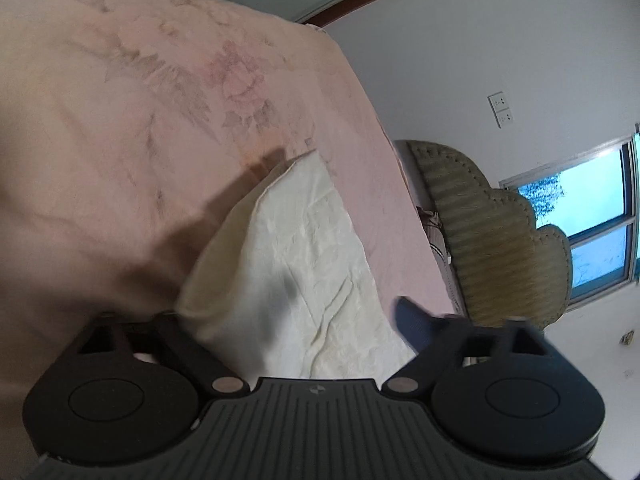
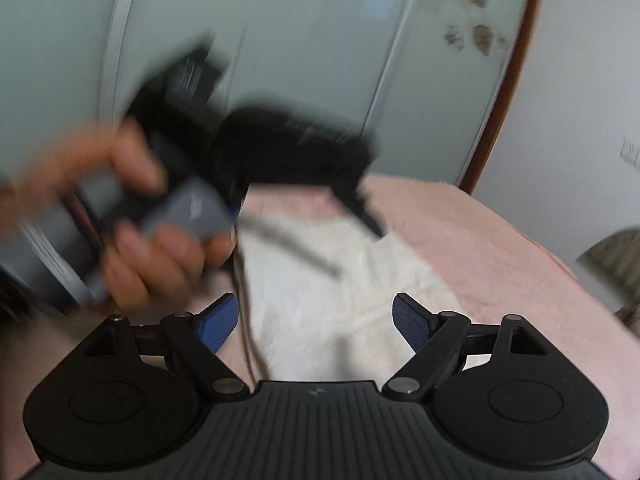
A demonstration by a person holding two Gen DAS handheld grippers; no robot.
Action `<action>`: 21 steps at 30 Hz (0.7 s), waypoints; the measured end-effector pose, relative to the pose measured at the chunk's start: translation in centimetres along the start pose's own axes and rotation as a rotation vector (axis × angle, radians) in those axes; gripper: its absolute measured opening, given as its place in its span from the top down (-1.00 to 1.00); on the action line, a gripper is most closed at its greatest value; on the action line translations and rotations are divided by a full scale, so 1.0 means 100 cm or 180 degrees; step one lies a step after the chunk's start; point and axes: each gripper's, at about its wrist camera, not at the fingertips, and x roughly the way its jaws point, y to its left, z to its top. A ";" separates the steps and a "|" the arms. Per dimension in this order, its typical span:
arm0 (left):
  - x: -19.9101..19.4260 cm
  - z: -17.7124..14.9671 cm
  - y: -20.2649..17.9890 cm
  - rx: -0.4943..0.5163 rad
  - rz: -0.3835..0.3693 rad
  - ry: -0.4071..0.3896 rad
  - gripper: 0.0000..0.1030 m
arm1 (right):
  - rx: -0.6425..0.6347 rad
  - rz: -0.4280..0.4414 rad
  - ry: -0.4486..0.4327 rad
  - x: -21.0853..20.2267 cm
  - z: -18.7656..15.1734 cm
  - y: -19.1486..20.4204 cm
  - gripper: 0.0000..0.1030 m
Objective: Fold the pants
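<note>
Cream-white pants point(image 1: 304, 240) lie folded on a pink flowered bedspread point(image 1: 120, 120). In the left wrist view my left gripper point(image 1: 292, 312) hangs over their near end with the jaws apart. Its right finger point(image 1: 412, 320) shows at the cloth's right edge, while the left one is hidden behind a raised fold. The right wrist view shows my right gripper point(image 2: 318, 320) open above the pants point(image 2: 320, 300), nothing touching its blue pads point(image 2: 412, 322). There the left gripper point(image 2: 280, 148) appears blurred, held by a hand point(image 2: 152, 248), tips low over the cloth.
The bed's edge runs down the right side, with a wicker chair back point(image 1: 492, 240) just past it. A window point(image 1: 592, 232) and a wall socket point(image 1: 502, 109) are on the white wall. Frosted sliding doors point(image 2: 280, 20) stand behind the bed. A thin cable point(image 2: 244, 320) hangs between the grippers.
</note>
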 end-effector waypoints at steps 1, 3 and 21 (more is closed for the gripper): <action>0.003 0.001 -0.001 0.0042 0.0060 0.0034 -0.02 | 0.0158 -0.0004 -0.0029 -0.003 0.002 -0.013 -0.64; 0.009 0.000 0.001 0.0047 0.0153 0.0081 0.32 | 0.0410 -0.0137 0.0047 0.002 0.000 -0.038 -0.65; -0.041 -0.088 -0.120 0.1949 0.0218 -0.0900 0.73 | 0.0801 -0.0646 0.0183 0.022 -0.020 -0.069 -0.65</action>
